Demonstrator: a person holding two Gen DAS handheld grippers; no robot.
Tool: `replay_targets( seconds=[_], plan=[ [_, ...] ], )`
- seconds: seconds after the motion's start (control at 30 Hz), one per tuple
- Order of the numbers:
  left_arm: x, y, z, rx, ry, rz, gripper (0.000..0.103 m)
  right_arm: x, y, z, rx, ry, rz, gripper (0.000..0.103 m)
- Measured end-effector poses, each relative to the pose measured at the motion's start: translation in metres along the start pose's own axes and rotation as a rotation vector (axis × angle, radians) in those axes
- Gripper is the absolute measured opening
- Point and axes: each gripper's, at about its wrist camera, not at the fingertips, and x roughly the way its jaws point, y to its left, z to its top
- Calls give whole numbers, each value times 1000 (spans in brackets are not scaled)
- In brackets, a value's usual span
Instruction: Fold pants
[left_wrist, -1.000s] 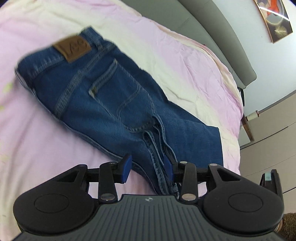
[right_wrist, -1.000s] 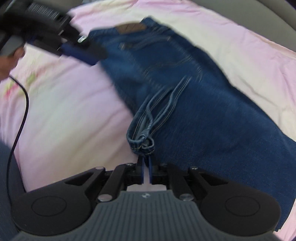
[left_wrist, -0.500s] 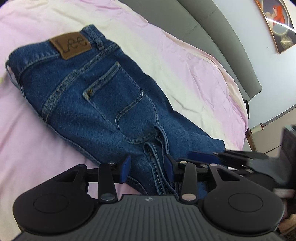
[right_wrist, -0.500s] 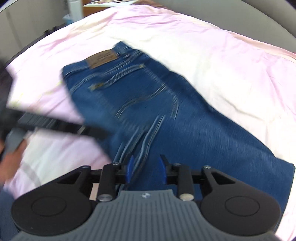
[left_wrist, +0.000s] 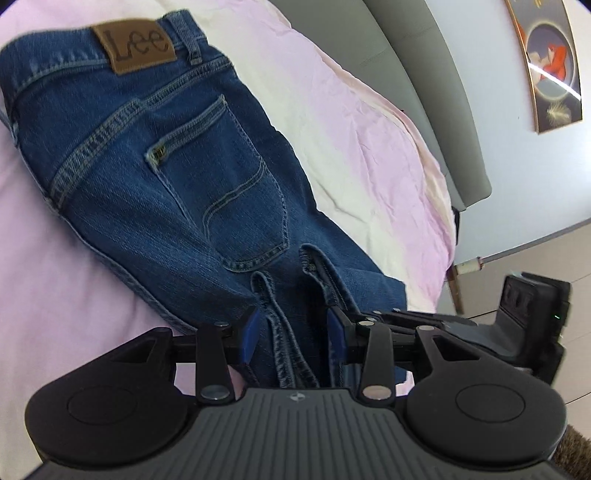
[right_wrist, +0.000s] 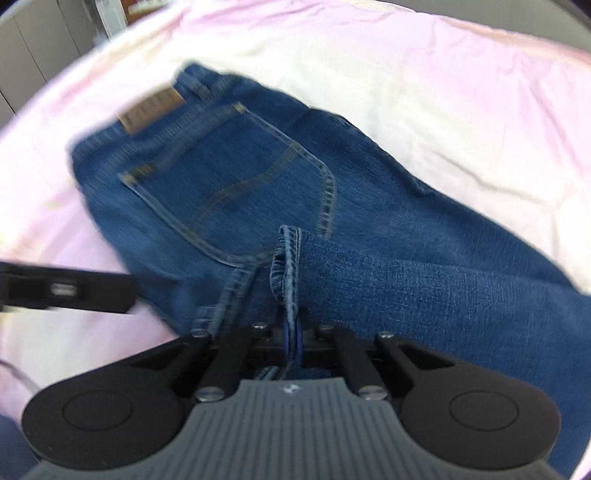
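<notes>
1. Pink bedsheet (left_wrist: 369, 122) — the folded blue jeans (left_wrist: 177, 184) lie on it, long axis running from the far waistband toward both tongs.
2. Right gripper (right_wrist: 293, 338) is clamped on the jeans' hem edge.
3. Left gripper (left_wrist: 291, 328) — jaws apart, straddling a seam strip.
4. Leather Lee patch (left_wrist: 135, 46) marks the far end.

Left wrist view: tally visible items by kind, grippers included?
Blue denim jeans: 1
Pink-and-cream bedsheet: 1
Black two-finger grippers: 2, left and right
Framed wall picture: 1
Total: 5
</notes>
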Motion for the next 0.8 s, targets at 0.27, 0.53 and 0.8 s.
replay_targets(
  seconds=[0.27, 0.53, 0.8],
  plan=[
    [5, 11, -4, -74, -1, -16, 44, -14, 26, -5, -12, 10, 48, 0],
    [17, 5, -2, -90, 23, -38, 59, -3, 9, -12, 53, -6, 98, 32],
    [41, -12, -15, -53, 45, 22, 74, -52, -22, -37, 1, -61, -34, 33]
  ],
)
